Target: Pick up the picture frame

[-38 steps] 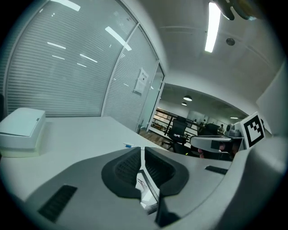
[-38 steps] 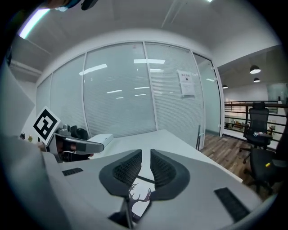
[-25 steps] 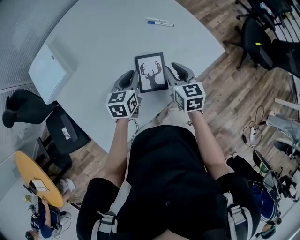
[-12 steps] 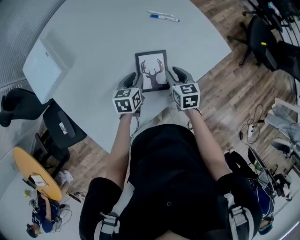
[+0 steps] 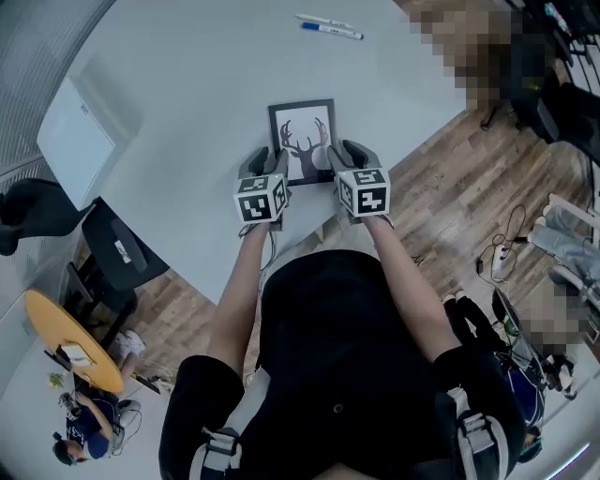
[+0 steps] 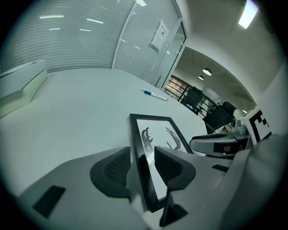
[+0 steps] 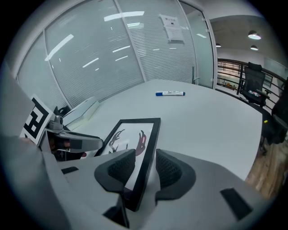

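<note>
The picture frame [image 5: 302,141], black-edged with a deer-antler print, lies on the grey table [image 5: 187,94] near its front edge. My left gripper [image 5: 273,160] straddles the frame's left edge and my right gripper [image 5: 337,156] its right edge. In the left gripper view the frame [image 6: 155,134] runs between the jaws of the left gripper [image 6: 141,168], which are opening with the pads standing off it. In the right gripper view the frame [image 7: 135,134] sits likewise between the widening jaws of the right gripper [image 7: 145,168].
Two marker pens [image 5: 328,28] lie at the table's far side. A white box [image 5: 75,131] rests at the left. A black chair [image 5: 117,253] stands by the table's left front edge; other chairs [image 5: 534,84] stand on the wooden floor at right.
Both grippers have sunk with the frame down to the table. Their jaws have spread apart and let go of its side edges.
</note>
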`<state>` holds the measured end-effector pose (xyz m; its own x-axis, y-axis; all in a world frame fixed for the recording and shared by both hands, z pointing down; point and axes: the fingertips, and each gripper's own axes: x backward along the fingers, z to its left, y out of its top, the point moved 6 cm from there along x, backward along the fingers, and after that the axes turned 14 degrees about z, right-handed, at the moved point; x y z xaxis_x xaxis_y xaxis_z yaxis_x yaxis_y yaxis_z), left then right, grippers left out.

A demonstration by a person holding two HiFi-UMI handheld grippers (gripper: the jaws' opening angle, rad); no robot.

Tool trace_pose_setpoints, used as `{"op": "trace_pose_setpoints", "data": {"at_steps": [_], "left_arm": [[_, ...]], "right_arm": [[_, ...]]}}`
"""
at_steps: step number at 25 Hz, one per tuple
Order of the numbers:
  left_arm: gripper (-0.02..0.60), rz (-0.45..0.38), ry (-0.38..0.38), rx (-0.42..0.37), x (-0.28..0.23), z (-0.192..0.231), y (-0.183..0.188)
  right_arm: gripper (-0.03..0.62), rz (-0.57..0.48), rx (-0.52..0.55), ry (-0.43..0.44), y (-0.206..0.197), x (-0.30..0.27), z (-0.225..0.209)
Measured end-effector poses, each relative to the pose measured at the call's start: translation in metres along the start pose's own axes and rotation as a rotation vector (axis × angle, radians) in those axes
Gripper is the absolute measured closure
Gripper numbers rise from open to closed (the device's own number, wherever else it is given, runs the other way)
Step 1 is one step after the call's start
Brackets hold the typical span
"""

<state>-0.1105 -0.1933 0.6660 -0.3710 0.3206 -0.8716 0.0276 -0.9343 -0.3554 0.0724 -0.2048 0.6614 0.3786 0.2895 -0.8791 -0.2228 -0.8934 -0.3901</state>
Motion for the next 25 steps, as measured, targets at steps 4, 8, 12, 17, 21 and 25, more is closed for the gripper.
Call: {"op": "trace_pose_setpoints", "data": {"at_steps": [4, 8, 12, 17, 21, 25], "left_arm": [[0.423, 0.028, -0.017, 0.012, -0.011, 0.000, -0.001], [0.423, 0.058, -0.015, 0.010, -0.019, 0.000, -0.002], [0.424, 0.066, -0.003, 0.009, -0.021, 0.002, -0.001], [0.431, 0.071, -0.011, 0.000, -0.020, 0.004, -0.001], [0.451, 0.076, -0.003, -0.006, -0.020, 0.003, -0.001], [0.459, 0.076, -0.004, 0.003, -0.019, 0.003, -0.001]], "right_arm": [[0.434, 0.009, -0.016, 0.000, -0.001, -0.009, -0.006], [0.445, 0.019, -0.016, -0.005, 0.003, -0.018, -0.007], [0.450, 0.033, -0.024, 0.001, 0.004, -0.025, -0.008], [0.470, 0.036, -0.034, 0.008, 0.004, -0.027, -0.006], [0.476, 0.040, -0.041, 0.014, 0.003, -0.026, -0.006], [0.485, 0.042, -0.041, 0.022, 0.003, -0.026, -0.008]]}}
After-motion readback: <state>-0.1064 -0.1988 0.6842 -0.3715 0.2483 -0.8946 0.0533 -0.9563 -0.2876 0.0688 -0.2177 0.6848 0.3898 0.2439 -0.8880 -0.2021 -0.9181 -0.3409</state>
